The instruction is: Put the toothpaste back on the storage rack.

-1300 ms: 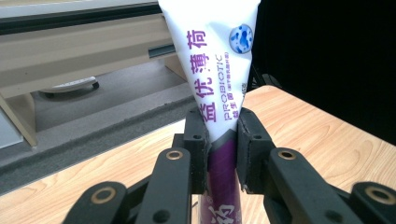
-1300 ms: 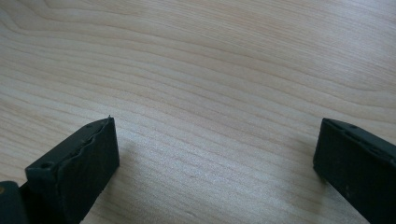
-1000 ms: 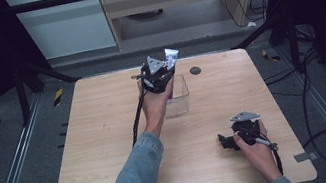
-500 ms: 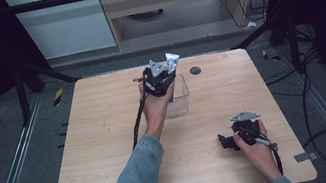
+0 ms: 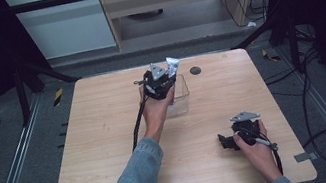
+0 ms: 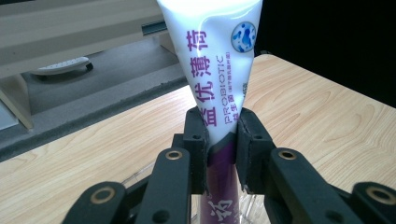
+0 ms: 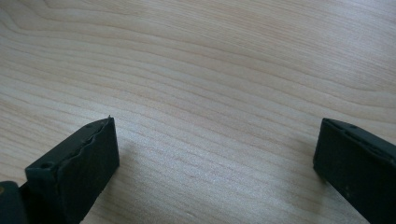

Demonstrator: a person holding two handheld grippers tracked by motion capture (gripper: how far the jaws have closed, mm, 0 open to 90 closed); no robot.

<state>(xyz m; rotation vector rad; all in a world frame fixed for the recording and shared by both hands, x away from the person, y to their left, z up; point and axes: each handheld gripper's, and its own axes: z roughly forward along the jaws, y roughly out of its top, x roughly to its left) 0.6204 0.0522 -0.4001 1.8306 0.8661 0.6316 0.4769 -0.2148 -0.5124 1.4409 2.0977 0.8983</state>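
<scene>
Holding a toothpaste tube point(image 6: 219, 60) in the left gripper point(image 6: 220, 140), jaws clamped on its lower body, crimped end up, over the clear plastic box point(image 5: 181, 99) at the table's point(image 5: 110, 146) far middle. Step in hand looks like either lifting it out or lowering it in (can't tell which). Next move needs a straight vertical path clear of the box walls. Box contents: the tube's lower end seems inside; nothing else discernible. Right gripper point(image 7: 215, 154) rests near the front edge, jaws wide, empty.
</scene>
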